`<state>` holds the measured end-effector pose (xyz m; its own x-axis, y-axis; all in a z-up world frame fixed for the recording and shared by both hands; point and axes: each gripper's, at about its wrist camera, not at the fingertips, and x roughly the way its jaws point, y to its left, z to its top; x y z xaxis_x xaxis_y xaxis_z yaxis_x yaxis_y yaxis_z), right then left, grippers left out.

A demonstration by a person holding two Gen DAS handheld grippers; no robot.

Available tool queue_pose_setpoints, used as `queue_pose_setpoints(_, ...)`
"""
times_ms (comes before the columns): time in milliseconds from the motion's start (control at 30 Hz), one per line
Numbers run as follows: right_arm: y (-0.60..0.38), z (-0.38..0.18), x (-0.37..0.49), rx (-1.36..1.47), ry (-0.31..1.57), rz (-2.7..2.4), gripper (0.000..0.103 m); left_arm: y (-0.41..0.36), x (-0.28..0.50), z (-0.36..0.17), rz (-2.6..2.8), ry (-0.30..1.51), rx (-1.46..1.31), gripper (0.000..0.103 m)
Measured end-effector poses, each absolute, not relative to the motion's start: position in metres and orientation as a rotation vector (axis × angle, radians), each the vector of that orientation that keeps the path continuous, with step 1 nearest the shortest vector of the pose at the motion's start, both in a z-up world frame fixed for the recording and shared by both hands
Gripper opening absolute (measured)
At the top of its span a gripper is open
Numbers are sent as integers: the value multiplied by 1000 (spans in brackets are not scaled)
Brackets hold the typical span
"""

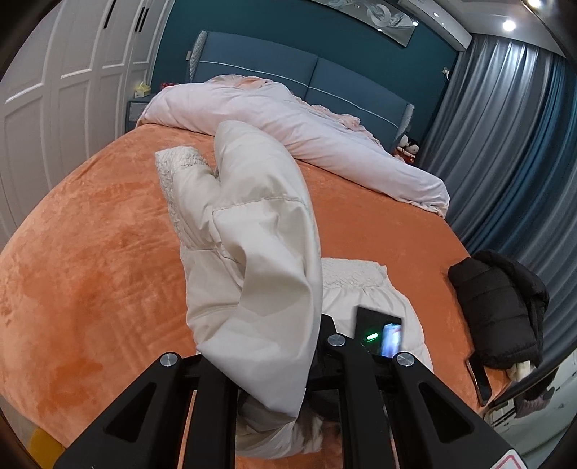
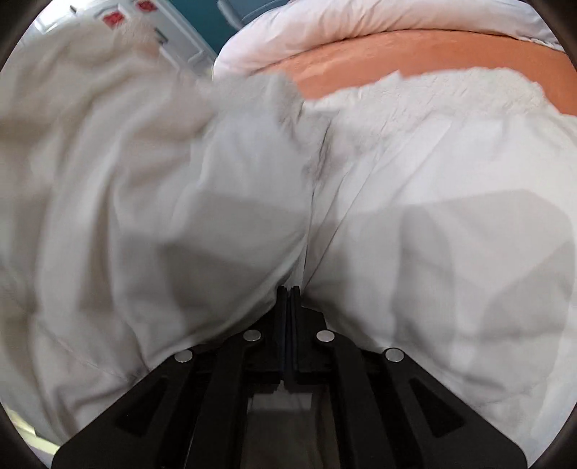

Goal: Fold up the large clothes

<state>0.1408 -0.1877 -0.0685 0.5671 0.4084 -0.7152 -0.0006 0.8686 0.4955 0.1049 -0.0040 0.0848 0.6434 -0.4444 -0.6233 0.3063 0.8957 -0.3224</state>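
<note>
Now — jacket (image 2: 180,180) between right fingers (image 2: 296,299)

Bed (image 1: 90,252) with orange plush cover. Cream padded jacket (image 1: 252,234) on its middle. Pale pink duvet (image 1: 288,122) bunched beyond jacket, near headboard. Black jacket (image 1: 501,306) right of cream jacket, at bed edge.

Ahead of me lies a bed (image 1: 90,234) in orange cover, a pale duvet (image 1: 288,122) heaped by the blue headboard (image 1: 252,68). White wardrobe (image 1: 54,90) doors stand at my left, grey-blue curtains (image 1: 505,126) at my right, ceiling spotlights (image 1: 509,25) shining above.
</note>
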Motion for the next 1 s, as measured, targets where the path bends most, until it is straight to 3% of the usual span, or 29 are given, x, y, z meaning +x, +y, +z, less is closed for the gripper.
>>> queue_pose_setpoints(200,-203,-38,169,478,889,206,2,2,108,82,-413,765,-216,8)
queue_pose_setpoints(433,-185,-78,226,393,1070,212,0,8,110,79,-399,780,-227,8)
queue_pose_setpoints(633,-192,-35,149,420,992,262,2,26,112,72,-372,785,-254,8)
queue_pose_setpoints(867,-164,-85,108,327,1088,315,0,40,112,60,-332,822,-303,8)
queue_pose_setpoints(1000,-181,-57,101,412,1084,339,2,51,108,64,-308,806,-306,7)
